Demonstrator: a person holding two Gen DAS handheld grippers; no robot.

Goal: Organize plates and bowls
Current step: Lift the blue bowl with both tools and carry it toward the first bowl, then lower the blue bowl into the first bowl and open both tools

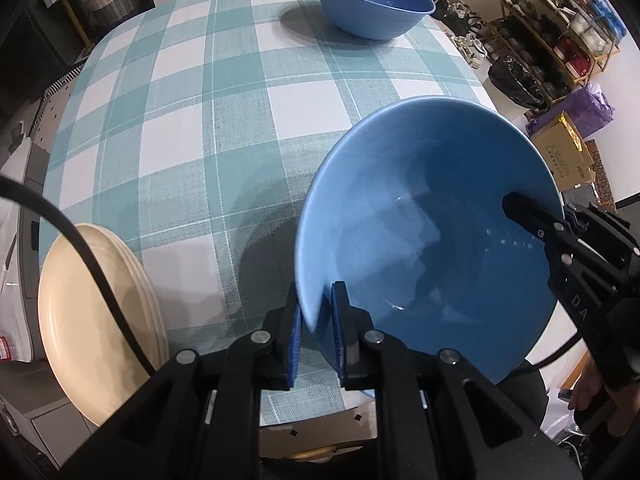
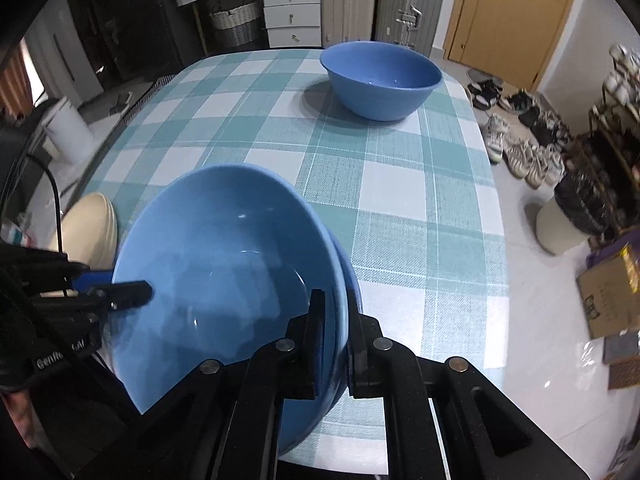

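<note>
The left gripper [image 1: 316,328] had its two fingers almost closed, pinching the rim of the near blue bowl [image 1: 432,248] — one blue pad [image 1: 340,336] sat inside the bowl and the other sat outside the wall. In the left wrist view a little gap showed between the outer pad and the rim, so the pinch looked loose there.

The right gripper [image 2: 334,344] held the same bowl [image 2: 224,264] on the other side. Its fingers were nearly closed too, with one inside the bowl and one outside, and the rim was squeezed between them. The bowl was tipped, with its open side facing the cameras, and it was up off the table [image 2: 400,200] with a dark shadow under it.

Just left of the left fingers, a stack of cream plates [image 1: 100,320] sat at the near edge of the checked cloth. A black cable [image 1: 80,248] crossed in front of them.

Far ahead of both sets of fingers — near the far end of the table — a second blue bowl [image 1: 372,2] stood upright on the cloth, well apart from the held one.

Off to the right of the fingers, past the table edge, shoes [image 2: 524,156] lay on the floor beside a rack [image 1: 560,40], and a cardboard box [image 2: 608,292] sat nearer.
</note>
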